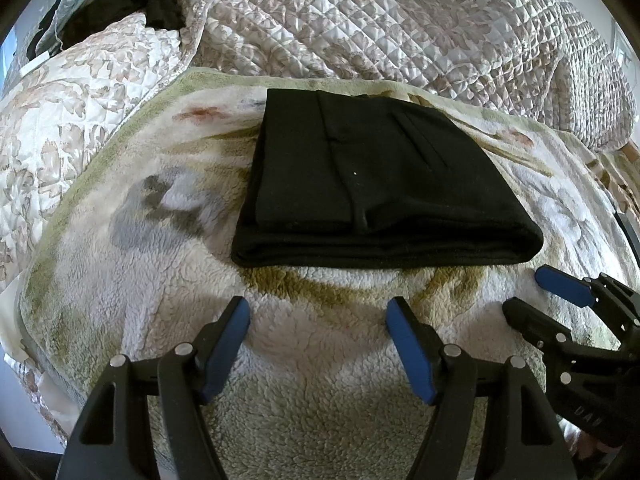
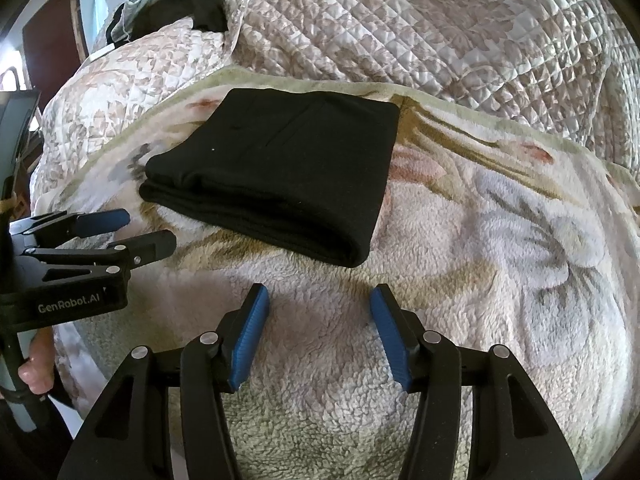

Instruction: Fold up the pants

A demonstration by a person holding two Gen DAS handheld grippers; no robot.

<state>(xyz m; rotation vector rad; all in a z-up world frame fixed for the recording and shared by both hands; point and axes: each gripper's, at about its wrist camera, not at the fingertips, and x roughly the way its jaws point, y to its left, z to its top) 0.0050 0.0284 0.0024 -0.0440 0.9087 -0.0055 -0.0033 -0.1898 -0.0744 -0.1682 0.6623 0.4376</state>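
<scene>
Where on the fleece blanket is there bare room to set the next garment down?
Bare fleece blanket lies right of the folded black pants, up to the quilted bedspread. Another patch lies left of them. The near strip is crowded: left gripper, right gripper.

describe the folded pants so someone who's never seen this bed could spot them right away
On the bed, a fleecy floral blanket lies over a quilted bedspread. Near the blanket's far edge sits a flat rectangular stack, the black pants, ahead of both open grippers. The other dark clothing is a crumpled heap at the far corner; the pants alone are neatly folded, with layered edges facing the grippers.
</scene>
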